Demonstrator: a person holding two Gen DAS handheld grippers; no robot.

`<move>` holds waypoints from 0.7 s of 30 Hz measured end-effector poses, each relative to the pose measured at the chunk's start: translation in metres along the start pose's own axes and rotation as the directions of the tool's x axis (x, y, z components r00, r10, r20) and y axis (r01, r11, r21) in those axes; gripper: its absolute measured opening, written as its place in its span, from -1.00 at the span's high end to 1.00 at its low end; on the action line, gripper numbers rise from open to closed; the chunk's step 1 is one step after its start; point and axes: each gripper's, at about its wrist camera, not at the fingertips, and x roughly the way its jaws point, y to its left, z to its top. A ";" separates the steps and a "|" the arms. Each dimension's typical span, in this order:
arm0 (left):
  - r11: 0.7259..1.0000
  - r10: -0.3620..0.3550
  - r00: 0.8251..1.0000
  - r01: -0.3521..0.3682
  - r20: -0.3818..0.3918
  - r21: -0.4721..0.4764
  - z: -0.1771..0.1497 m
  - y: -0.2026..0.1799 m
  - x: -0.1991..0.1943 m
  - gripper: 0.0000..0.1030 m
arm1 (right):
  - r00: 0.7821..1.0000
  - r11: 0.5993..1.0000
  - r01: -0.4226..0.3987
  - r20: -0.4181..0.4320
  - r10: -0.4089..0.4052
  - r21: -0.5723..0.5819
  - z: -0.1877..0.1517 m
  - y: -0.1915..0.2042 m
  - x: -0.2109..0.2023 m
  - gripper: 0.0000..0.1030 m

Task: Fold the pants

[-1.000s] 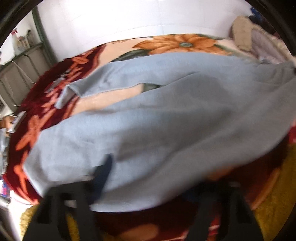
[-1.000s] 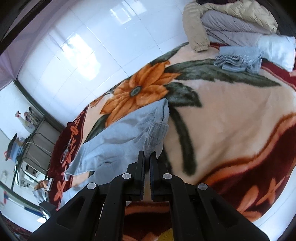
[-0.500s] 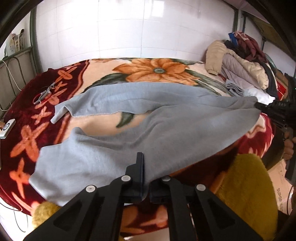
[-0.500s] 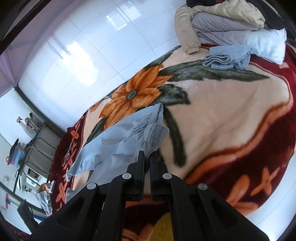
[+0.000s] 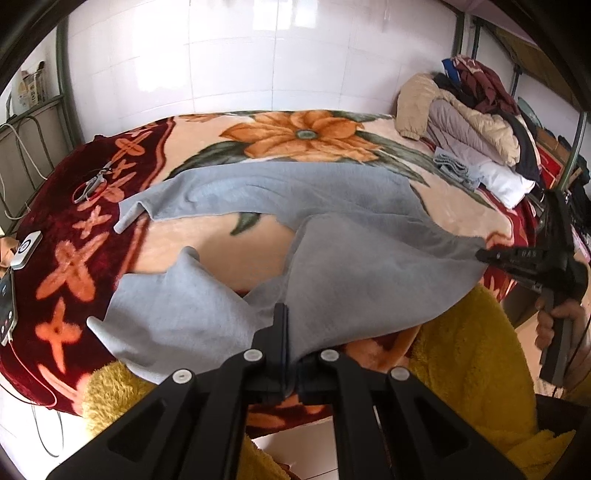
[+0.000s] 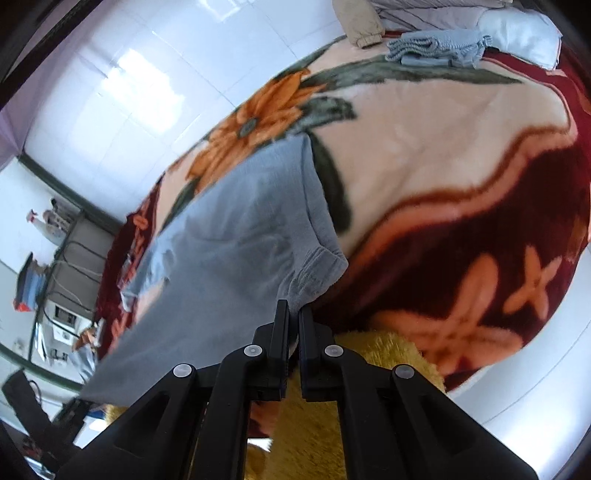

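A pair of scissors (image 5: 90, 182) lies on the dark red border of the blanket (image 5: 461, 218), off to the left of the pants (image 5: 332, 273), and a small white device (image 5: 26, 248) and a phone (image 5: 5, 310) sit nearer the bed's left edge. At the far right a heap of jackets and clothes (image 5: 476, 122) is piled against the bed frame (image 5: 574, 147), with a folded striped garment (image 6: 436, 46) and a white pillow (image 6: 517, 33) just in front of it. Yellow fleece (image 5: 469, 354) fills the near foreground under both tools.

The bed carries a plush blanket with a large orange flower (image 5: 299, 134) on cream, edged in deep red. White wall tiles (image 5: 221, 55) rise behind it, and a metal rack (image 5: 33, 118) stands at the left.

The grey pants lie spread across the blanket, one leg stretched toward the far left, the other bunched nearer. The left tongs (image 5: 285, 314) are closed on the fabric at a near edge, lifting a ridge of it. The right tongs (image 6: 293, 317) are closed on the gathered waistband, and show at the right of the left view pinching that corner taut.

A second ago the left tongs stood apart and low over the cloth; they have since shut and risen, and the near leg now crumples where it lay flat.
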 end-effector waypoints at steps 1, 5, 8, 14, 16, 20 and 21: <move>1.000 0.002 1.000 -0.002 0.000 -0.001 0.005 0.001 0.001 0.94 | 1.000 1.000 -0.002 0.005 0.002 -0.008 0.006 0.004 -0.001 0.91; 0.999 0.011 1.000 -0.011 0.018 -0.033 0.040 0.013 0.006 0.94 | 1.000 0.998 0.002 0.028 0.000 -0.060 0.041 0.026 0.003 0.91; 0.999 0.039 0.999 -0.038 0.028 -0.027 0.075 0.024 0.018 0.94 | 1.000 0.997 0.004 0.030 -0.001 -0.083 0.069 0.040 0.020 0.91; 0.997 0.072 0.997 -0.072 -0.013 -0.007 0.143 0.048 0.078 0.94 | 1.000 0.995 0.026 0.017 -0.024 -0.099 0.118 0.051 0.080 0.91; 0.996 0.090 0.994 -0.090 -0.055 0.002 0.159 0.058 0.111 0.94 | 0.999 0.994 0.036 0.005 -0.035 -0.101 0.128 0.049 0.099 0.90; 0.995 0.096 0.986 -0.097 -0.137 -0.001 0.172 0.073 0.172 0.94 | 0.998 0.993 0.045 -0.027 -0.048 -0.106 0.141 0.044 0.140 0.87; 0.995 0.100 0.983 -0.103 -0.156 -0.007 0.173 0.078 0.187 0.94 | 0.998 0.994 0.044 -0.035 -0.047 -0.102 0.143 0.043 0.146 0.80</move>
